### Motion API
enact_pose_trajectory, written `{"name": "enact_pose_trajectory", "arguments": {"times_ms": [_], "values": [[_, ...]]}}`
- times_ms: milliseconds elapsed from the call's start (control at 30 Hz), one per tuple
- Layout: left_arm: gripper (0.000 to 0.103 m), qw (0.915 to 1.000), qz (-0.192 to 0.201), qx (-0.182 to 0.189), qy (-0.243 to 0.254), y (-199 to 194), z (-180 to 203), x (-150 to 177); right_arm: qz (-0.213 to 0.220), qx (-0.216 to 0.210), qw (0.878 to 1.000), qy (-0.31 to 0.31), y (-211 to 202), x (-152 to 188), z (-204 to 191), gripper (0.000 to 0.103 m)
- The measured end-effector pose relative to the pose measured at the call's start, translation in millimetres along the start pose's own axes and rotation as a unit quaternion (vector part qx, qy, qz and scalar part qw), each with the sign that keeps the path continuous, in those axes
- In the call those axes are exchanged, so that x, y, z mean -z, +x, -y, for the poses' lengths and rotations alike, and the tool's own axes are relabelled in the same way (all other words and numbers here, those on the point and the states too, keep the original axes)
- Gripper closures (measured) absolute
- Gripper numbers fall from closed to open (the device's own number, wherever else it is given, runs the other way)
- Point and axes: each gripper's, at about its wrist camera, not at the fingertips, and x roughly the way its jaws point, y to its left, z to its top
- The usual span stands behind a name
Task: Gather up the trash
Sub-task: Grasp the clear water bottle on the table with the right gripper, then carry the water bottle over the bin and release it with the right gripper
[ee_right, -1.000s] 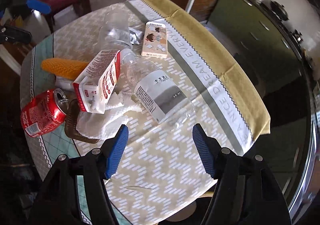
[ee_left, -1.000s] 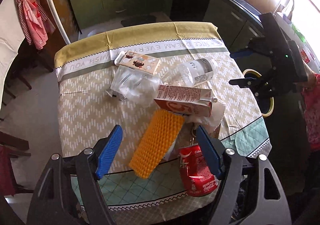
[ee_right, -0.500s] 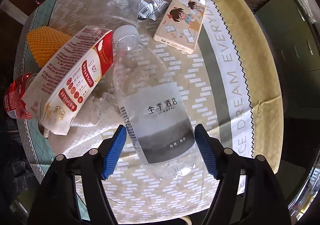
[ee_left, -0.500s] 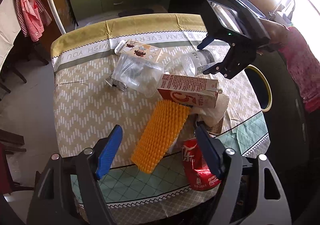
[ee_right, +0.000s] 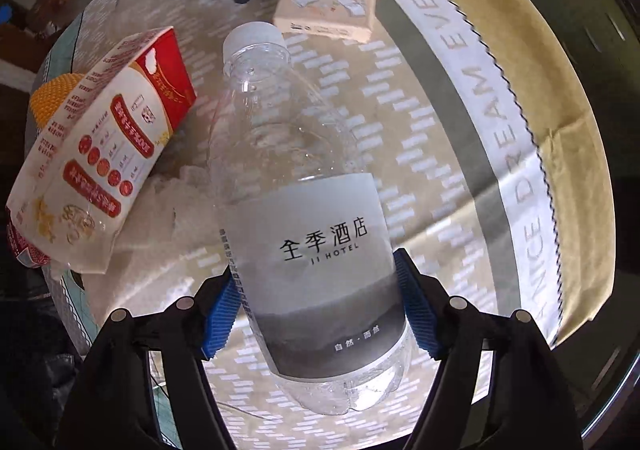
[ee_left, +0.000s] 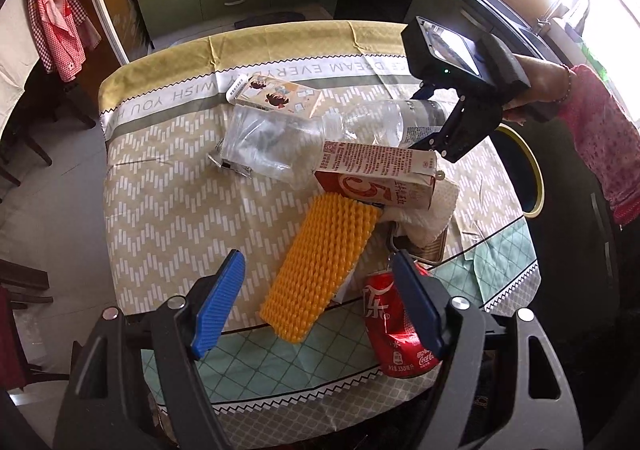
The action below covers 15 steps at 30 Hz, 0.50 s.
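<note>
Bottle (ee_right: 316,250) lying on the table (ee_left: 168,209), label gripped between the blue pads (ee_right: 220,314) of the right gripper (ee_right: 320,314). Left gripper (ee_left: 320,302) hovers with jaws apart above the yellow sponge (ee_left: 320,266) and can (ee_left: 396,334); carton (ee_left: 380,177) just beside the bottle.

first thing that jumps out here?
The clear bottle with the grey hotel label fills the right wrist view, lying on the table between the right gripper fingers, which sit against its sides. In the left wrist view, the bright orange spiky mat lies in the middle of the pile, with a red cola can beside it near the table edge. The left gripper hangs open above both.
</note>
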Motion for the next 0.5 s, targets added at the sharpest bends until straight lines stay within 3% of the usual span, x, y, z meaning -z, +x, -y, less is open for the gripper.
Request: {"name": "enact_pose_trajectory", "arguments": {"times_ms": [200, 333, 500], "values": [[0.03, 1.0, 0.002, 0.004, 0.009, -4.4, 13.3, 13.1, 0.051, 0.036, 0.994, 0.084, -18.0, 58.9, 10.8, 0.033], [0.03, 0.9998, 0.001, 0.007, 0.021, -4.3, 25.5, 18.8, 0.106, 0.052, 0.983, 0.144, -49.2, 108.7, 14.6, 0.035], [0.03, 0.9988, 0.0, 0.018, 0.045, -2.4, 46.3, 19.7, 0.135, 0.078, 0.965, 0.213, -80.2, 184.8, -5.5, 0.035]]}}
